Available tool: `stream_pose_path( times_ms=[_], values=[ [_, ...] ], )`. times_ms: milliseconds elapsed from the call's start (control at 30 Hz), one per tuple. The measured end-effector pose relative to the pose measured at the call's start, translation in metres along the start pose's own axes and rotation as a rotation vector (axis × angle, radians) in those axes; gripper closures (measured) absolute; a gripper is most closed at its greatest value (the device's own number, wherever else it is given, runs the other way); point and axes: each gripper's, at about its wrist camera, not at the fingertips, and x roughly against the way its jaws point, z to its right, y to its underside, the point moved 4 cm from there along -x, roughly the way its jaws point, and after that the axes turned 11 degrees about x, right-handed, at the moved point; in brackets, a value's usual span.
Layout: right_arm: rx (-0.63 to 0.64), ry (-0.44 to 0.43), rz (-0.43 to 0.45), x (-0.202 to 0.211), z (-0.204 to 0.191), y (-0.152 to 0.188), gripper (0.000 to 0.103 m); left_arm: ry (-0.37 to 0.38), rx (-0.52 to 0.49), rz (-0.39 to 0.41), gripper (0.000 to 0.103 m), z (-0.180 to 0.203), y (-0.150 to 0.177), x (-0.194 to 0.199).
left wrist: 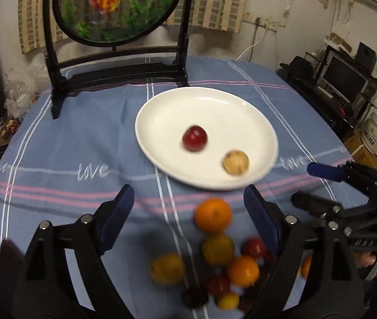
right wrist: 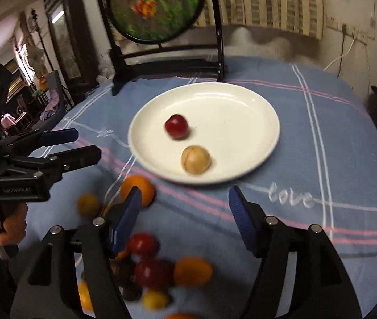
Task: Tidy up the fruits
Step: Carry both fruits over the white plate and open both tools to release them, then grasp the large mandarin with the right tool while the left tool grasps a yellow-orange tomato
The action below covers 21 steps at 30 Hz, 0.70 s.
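A white plate (left wrist: 161,122) (right wrist: 241,101) on the blue tablecloth holds a red plum (left wrist: 194,138) (right wrist: 176,126) and a tan round fruit (left wrist: 236,162) (right wrist: 196,160). Several loose fruits lie in front of the plate: an orange (left wrist: 213,214) (right wrist: 141,186), yellow ones (left wrist: 218,249) (left wrist: 167,268) and red ones (left wrist: 254,247) (right wrist: 143,243). My left gripper (left wrist: 188,199) (right wrist: 74,143) is open and empty above the pile. My right gripper (right wrist: 184,204) (left wrist: 305,183) is open and empty beside the pile.
A round fish-picture screen on a black stand (left wrist: 119,63) (right wrist: 167,61) stands behind the plate. The blue striped tablecloth (left wrist: 82,133) (right wrist: 334,146) covers the round table. A desk with a monitor (left wrist: 345,79) is off the table to the right.
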Motion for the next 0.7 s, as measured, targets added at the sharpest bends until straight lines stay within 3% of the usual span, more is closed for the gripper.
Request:
stream_pose_path(
  times_ms=[33, 133, 233, 400, 700],
  values=[
    [0.009, -0.002, 0.010, 0.011, -0.004, 0.011, 0.029, -0.008, 0.000, 0.023, 0.007, 0.000, 0.017, 0.015],
    [0.021, 0.013, 0.009, 0.034, -0.016, 0.051, 0.028, -0.034, 0.012, 0.043, 0.007, 0.000, 0.064, 0.043],
    [0.008, 0.044, -0.047, 0.038, -0.024, 0.087, 0.028, -0.006, 0.021, 0.032, 0.007, 0.006, 0.108, 0.062],
    [0.032, 0.063, -0.099, 0.035, -0.038, 0.119, 0.028, 0.011, -0.046, -0.011, 0.007, 0.028, 0.157, 0.062],
    [-0.013, 0.079, -0.117, 0.016, -0.033, 0.121, 0.028, -0.001, -0.040, -0.043, 0.007, 0.031, 0.169, 0.043]
  ],
)
